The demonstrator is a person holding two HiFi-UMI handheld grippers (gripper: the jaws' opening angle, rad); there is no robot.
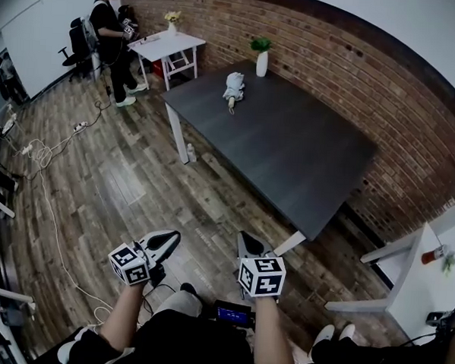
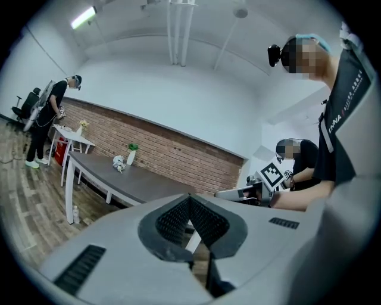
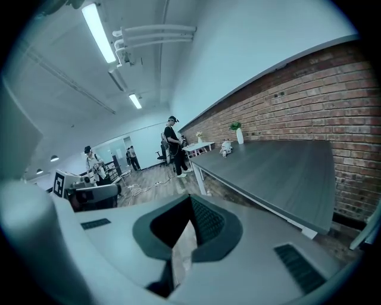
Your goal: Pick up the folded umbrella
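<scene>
The folded umbrella [image 1: 233, 89], taken to be the small white bundle with a yellowish end, is seen lying towards the far end of the dark table [image 1: 289, 158], near a white vase [image 1: 262, 63]. It is judged light, with soft, slippery fabric over a stiff core, so its middle is best gripped. The left gripper [image 1: 167, 241] and right gripper [image 1: 247, 243] are held well short of the table, both closed and empty.

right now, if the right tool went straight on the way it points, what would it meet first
Probably the right tool meets wood floor by the table leg; depth is unclear.
</scene>
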